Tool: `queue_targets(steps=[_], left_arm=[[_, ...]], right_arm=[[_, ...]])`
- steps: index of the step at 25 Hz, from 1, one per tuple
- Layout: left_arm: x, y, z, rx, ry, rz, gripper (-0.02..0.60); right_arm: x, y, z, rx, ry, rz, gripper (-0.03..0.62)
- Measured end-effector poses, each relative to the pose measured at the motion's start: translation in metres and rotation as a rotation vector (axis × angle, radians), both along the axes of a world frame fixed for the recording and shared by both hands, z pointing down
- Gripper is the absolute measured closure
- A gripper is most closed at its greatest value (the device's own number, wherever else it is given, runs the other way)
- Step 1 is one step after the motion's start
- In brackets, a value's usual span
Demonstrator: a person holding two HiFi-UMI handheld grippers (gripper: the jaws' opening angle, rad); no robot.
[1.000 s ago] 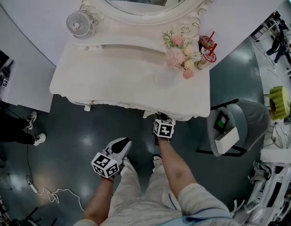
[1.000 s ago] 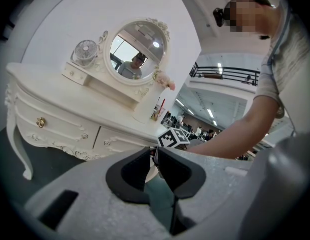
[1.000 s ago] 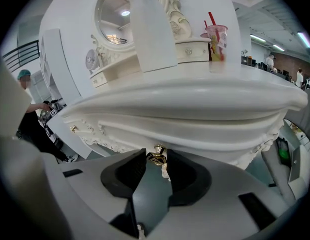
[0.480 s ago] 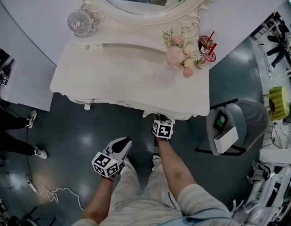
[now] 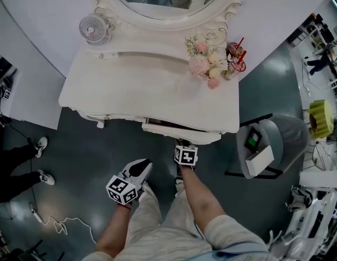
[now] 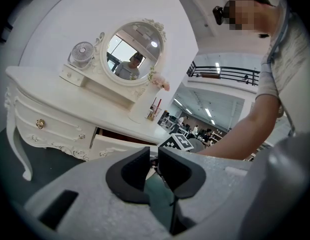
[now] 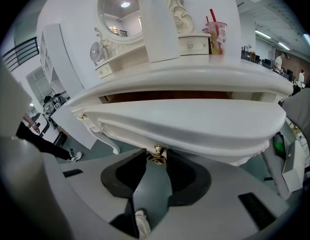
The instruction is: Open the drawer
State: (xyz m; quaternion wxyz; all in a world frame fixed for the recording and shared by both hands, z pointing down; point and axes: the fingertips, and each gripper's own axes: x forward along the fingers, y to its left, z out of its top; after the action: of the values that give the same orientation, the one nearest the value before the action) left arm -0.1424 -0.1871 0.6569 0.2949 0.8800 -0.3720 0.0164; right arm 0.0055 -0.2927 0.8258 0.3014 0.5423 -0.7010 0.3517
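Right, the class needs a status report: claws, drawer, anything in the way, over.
Right claw shut on the gold knob. Left claw open, empty. Drawer partly open. Nothing seen blocking it.

Found loads of open floor (image 5: 97, 145) in front of the left half of the counter (image 5: 135, 86), nothing to dodge there. Got tight on the right though, with the pulled-out drawer (image 5: 173, 130) jutting over the right tool (image 5: 182, 144) clamped on its knob (image 7: 157, 151). Also had a grey chair (image 5: 288, 135) crowding that corner. Up top, left only the middle bare: flowers (image 5: 203, 64) and cup (image 5: 235, 56) back right, fan (image 5: 93, 29) back left. Spotted a cable (image 5: 59, 224) on the floor far left.
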Motion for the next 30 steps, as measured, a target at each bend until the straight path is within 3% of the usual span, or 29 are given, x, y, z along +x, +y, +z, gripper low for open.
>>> queue_targets(steps=[30], left_arm=[[0.003,0.041,-0.034,0.040,-0.089,0.187,0.535]], right_arm=[[-0.007,0.122,0.002,-0.088,0.016,0.017,0.473]])
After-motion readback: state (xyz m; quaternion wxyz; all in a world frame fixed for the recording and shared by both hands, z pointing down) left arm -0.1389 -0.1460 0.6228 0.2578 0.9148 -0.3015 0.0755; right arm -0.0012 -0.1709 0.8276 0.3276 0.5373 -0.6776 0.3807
